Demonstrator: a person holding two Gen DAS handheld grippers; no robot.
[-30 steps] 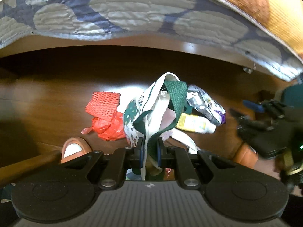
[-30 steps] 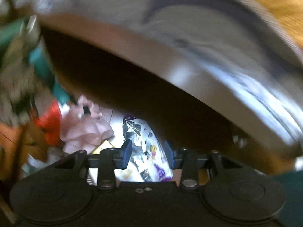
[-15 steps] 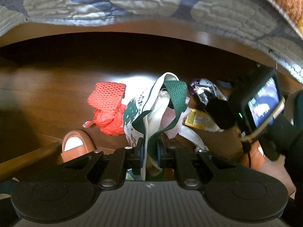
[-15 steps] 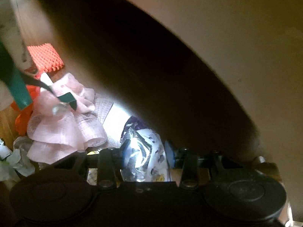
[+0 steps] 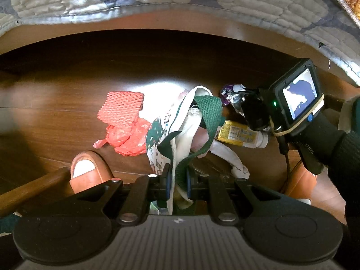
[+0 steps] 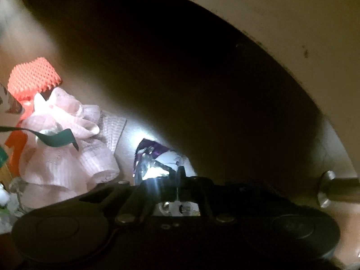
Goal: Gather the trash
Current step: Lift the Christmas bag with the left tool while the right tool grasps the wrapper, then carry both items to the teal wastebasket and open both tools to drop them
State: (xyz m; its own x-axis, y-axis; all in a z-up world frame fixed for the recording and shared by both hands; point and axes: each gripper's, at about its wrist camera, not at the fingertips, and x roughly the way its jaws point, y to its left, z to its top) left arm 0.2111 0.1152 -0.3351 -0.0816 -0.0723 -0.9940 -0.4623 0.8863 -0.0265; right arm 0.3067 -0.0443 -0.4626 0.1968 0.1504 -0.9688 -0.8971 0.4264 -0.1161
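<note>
The left gripper (image 5: 176, 185) was clamped on the tote bag (image 5: 180, 130) by its green strap, bag hanging just ahead of it. The right gripper (image 6: 173, 180) had pinched the foil wrapper (image 6: 155, 162) at its near edge, low by the floor. Slippery foil, thin bite: it could have slid free on the lift, or missed the sagging bag mouth.

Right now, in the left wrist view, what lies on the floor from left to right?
Red foam mesh sleeve → white and green cloth bag → yellow-labelled bottle → right gripper shut on crinkled silver and purple wrapper.
</note>
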